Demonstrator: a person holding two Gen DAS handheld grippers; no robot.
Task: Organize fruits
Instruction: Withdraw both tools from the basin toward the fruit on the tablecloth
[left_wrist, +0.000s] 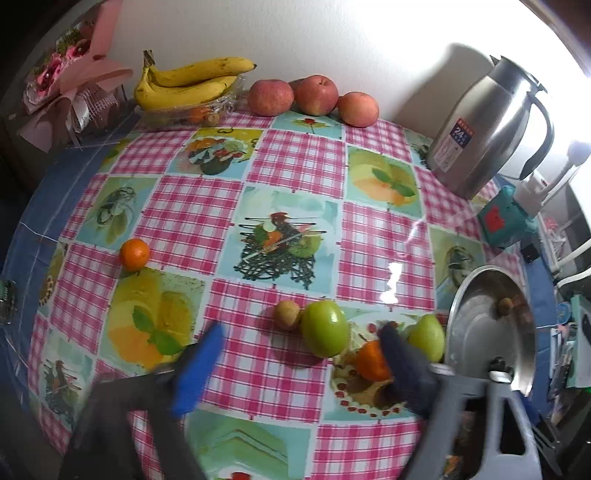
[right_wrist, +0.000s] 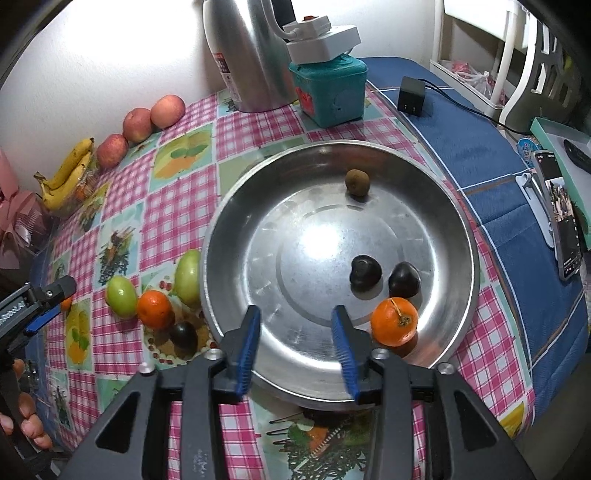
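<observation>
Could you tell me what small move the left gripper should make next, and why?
Probably lower the left gripper and close on the nearer green fruit. Its jaws stand wide and empty with that fruit just ahead between them, on the tablecloth outside the metal bowl.

A wide stretch of checked worktop in the middle of the left wrist frame lies bare. Bananas, three apples and a steel jug line its upper edge. At lower right, green fruits crowd against the metal basin. The basin's lower left floor is open.
</observation>
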